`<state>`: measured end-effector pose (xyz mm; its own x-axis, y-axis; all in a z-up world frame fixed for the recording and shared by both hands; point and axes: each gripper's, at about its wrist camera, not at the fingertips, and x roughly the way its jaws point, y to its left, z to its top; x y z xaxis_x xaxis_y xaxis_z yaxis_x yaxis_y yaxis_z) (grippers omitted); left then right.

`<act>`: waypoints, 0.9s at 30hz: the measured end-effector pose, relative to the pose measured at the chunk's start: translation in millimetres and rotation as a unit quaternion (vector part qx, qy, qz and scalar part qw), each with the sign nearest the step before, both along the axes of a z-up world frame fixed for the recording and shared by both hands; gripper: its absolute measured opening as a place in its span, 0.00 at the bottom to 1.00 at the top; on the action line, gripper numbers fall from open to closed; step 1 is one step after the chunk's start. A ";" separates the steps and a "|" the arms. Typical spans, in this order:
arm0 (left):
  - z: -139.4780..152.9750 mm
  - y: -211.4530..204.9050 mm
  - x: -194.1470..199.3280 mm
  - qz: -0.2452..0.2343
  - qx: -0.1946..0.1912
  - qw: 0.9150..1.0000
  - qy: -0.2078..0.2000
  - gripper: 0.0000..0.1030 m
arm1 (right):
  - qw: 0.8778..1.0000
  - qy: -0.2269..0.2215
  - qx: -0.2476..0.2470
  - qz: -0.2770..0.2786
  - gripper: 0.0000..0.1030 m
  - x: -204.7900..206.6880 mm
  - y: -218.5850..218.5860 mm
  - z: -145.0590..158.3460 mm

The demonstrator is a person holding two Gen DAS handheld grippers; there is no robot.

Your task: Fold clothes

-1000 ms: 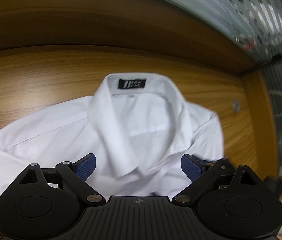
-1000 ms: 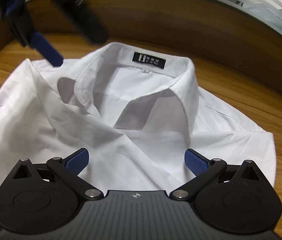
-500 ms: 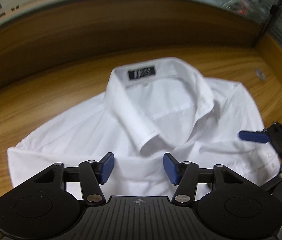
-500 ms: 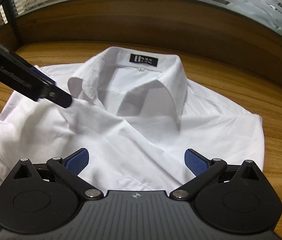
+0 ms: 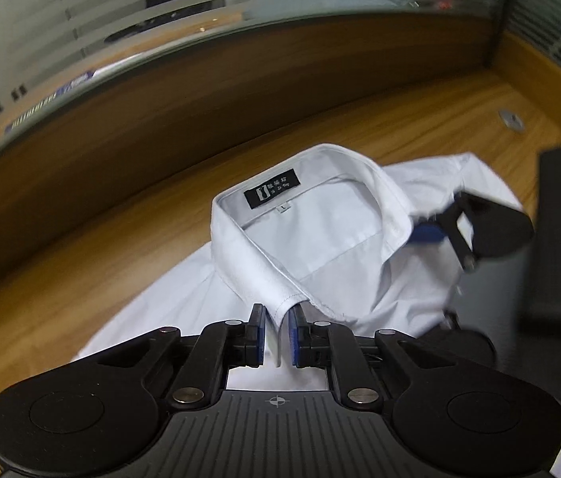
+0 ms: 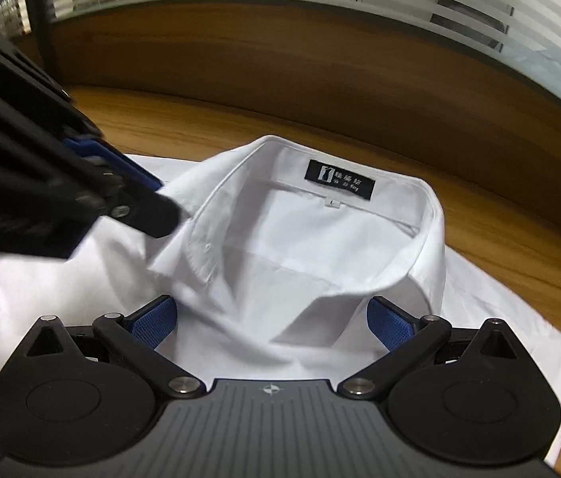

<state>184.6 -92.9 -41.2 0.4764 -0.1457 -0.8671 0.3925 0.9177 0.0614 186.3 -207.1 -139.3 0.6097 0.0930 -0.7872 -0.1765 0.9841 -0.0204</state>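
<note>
One white shirt [image 6: 320,263] spread collar-up on wooden desk [image 6: 208,127], black label [image 6: 339,179] inside neckband. Left of label, left gripper [image 5: 276,336] closing blue pads [image 5: 258,334] around collar point, cloth between them, contact unclear. Below label, right gripper [image 6: 272,320] wide apart over placket, gripping nothing.

shirt [image 6: 320,279]: lies flat on the desk [image 6: 499,239], straight ahead of both grippers, collar end farthest from them
left gripper [image 5: 277,336]: at the collar point on its own side, jaws closing with that collar tip between them
right gripper [image 6: 272,318]: over the shirt front, just below the collar opening, jaws wide apart
label [image 6: 339,179]: inside the collar back, beyond both grippers
partition [image 6: 280,51]: behind the desk, past the collar
</note>
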 end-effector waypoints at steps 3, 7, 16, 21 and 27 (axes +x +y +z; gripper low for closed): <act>-3.6 -7.5 -6.3 -0.025 0.031 0.999 -0.003 0.14 | 0.999 -0.002 -0.016 -0.032 1.00 8.2 -4.3 -6.4; -15.0 -11.3 -15.5 -0.052 0.079 0.996 0.000 0.15 | 0.999 0.007 0.000 -0.038 0.99 8.0 -10.9 -7.0; -24.9 -2.4 -33.5 -0.034 0.051 0.998 -0.012 0.16 | 0.999 0.001 0.039 -0.004 0.99 -27.6 -27.0 12.5; -24.0 1.8 -27.2 -0.011 0.015 1.000 -0.015 0.16 | 0.999 0.000 0.035 0.013 0.87 -38.8 -34.9 13.1; -29.7 -5.7 -8.2 0.022 -0.008 1.000 0.000 0.20 | 0.999 0.008 0.036 0.016 0.83 -37.0 -32.0 13.0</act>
<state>176.4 -98.5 -71.0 0.4833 -0.1383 -0.8645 0.3521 0.9348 0.0473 149.3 -239.1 -126.3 0.5935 0.1681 -0.7871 -0.2073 0.9769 0.0523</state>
